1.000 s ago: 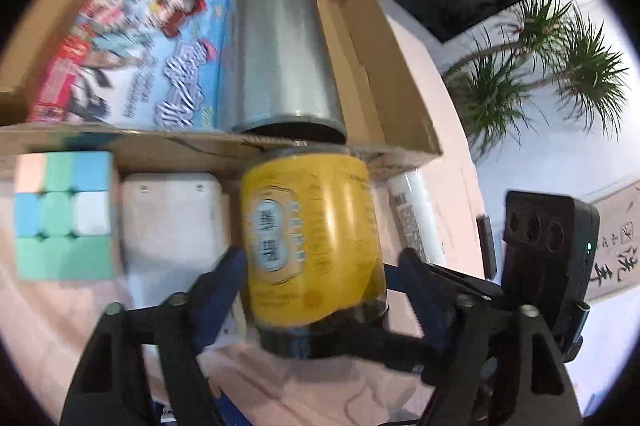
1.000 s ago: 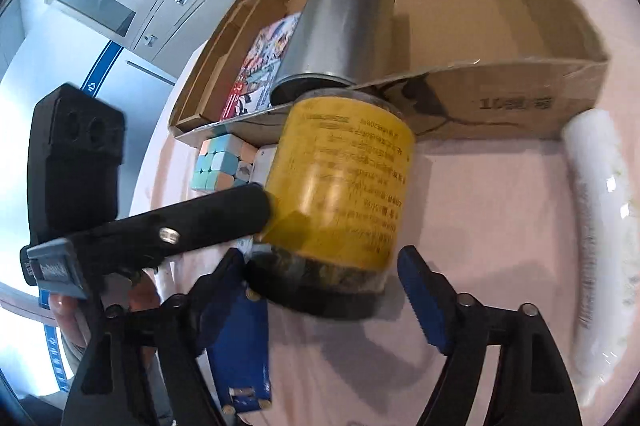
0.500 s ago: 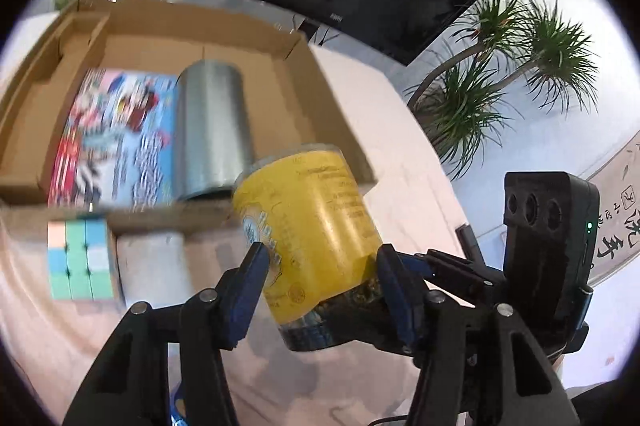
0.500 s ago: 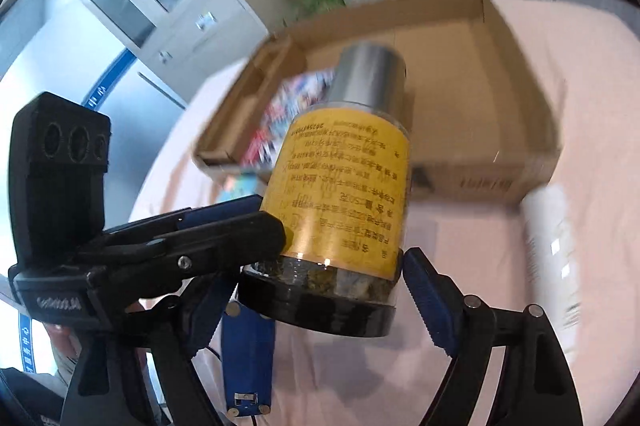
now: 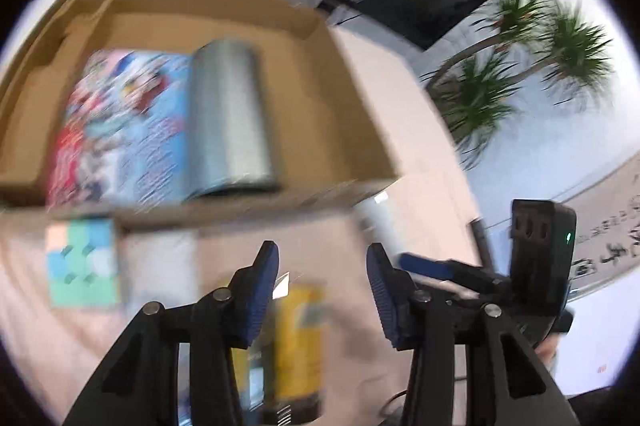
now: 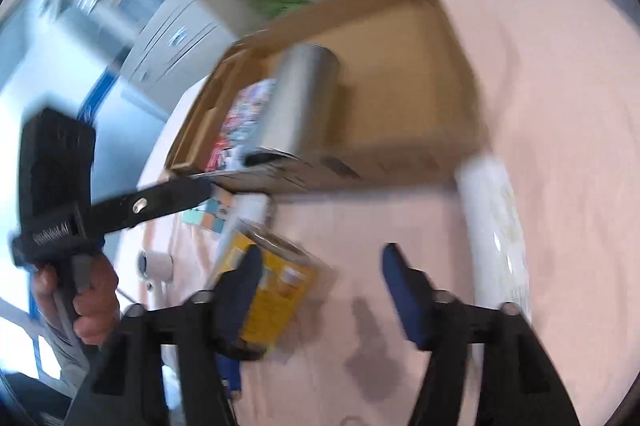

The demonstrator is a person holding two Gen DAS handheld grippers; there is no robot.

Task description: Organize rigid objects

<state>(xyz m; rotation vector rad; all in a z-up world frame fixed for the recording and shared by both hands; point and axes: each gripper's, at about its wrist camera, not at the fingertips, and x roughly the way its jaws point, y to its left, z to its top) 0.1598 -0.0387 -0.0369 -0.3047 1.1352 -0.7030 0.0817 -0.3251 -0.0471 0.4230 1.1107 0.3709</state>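
The yellow-labelled jar lies blurred on the pink table below my left gripper, whose jaws stand open with nothing between them. It also shows in the right wrist view, tilted, partly behind the left finger of my right gripper, which is open and empty. The cardboard box holds a silver can and a colourful flat pack; the box and the can show in the right wrist view too.
A pastel puzzle cube and a white block lie in front of the box. A white tube lies at the right of the box. The left gripper's body is at the left.
The jar has left both grippers and dropped from mid-air to the table. Both grippers have lifted and now stand above it. Both views are motion-blurred.
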